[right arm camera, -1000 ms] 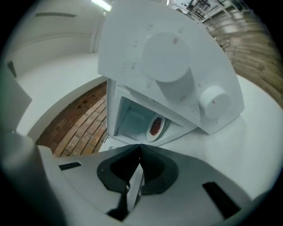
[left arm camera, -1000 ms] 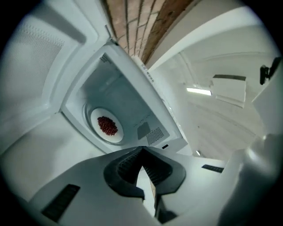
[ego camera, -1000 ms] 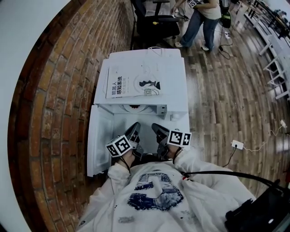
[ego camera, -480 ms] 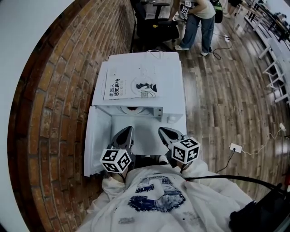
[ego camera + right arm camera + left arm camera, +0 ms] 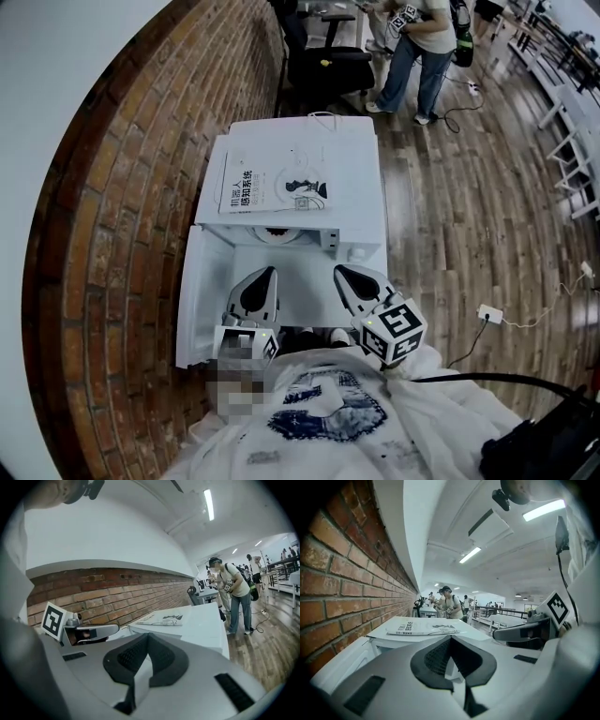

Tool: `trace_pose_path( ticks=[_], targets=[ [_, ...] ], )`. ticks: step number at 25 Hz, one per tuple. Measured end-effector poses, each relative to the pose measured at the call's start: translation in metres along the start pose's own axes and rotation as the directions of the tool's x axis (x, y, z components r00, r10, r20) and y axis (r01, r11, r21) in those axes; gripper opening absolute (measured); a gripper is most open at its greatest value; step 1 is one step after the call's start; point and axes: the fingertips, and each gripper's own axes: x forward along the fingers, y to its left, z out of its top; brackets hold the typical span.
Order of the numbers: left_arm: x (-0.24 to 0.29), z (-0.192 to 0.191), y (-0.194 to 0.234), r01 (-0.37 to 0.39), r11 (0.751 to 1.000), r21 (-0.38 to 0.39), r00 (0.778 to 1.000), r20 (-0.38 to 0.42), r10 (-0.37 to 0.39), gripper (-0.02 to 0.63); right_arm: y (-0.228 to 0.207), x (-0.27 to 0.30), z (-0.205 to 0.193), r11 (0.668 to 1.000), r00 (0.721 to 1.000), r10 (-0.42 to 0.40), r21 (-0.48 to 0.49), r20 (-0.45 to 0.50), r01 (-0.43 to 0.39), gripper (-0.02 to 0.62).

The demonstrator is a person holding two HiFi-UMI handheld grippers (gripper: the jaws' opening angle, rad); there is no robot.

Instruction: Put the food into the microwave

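Both pinched shut and empty, left gripper (image 5: 264, 275) and right gripper (image 5: 341, 273). Only the head view shows the microwave (image 5: 349, 192) door (image 5: 202, 291) open; the booklet (image 5: 277, 187) along its top's left edge bears Chinese print.

Microwave (image 5: 354, 202) casing: smooth white finish, slight sheen. Booklet (image 5: 277, 186) on top: matt paper. Wall (image 5: 122, 206) at 9 o'clock: rough red brick. Floor (image 5: 469, 216) at 3 o'clock: glossy wood planks.
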Motion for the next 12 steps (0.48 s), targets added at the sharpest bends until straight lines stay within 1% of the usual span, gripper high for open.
trace_pose_path(
  ticks=[4, 7, 12],
  targets=[
    [0.0004, 0.0029, -0.0013, -0.012, 1.000, 0.027, 1.000, 0.006, 0.011, 0.006, -0.0007, -0.0030, 0.0068, 0.999, 0.999, -0.026, -0.046, 0.024, 0.027, 0.014],
    [0.0014, 0.0029, -0.0007, -0.016, 0.999, 0.034, 1.000, 0.006, 0.016, 0.006, -0.0023, -0.0030, 0.0074, 0.998, 0.999, -0.033, -0.049, 0.031, 0.034, 0.012],
    [0.0034, -0.0011, -0.0002, -0.012, 1.000, 0.022, 1.000, -0.003, 0.012, 0.006, -0.0017, -0.0001, 0.0040, 0.998, 1.000, -0.025, -0.050, 0.019, 0.026, 0.012]
  ],
)
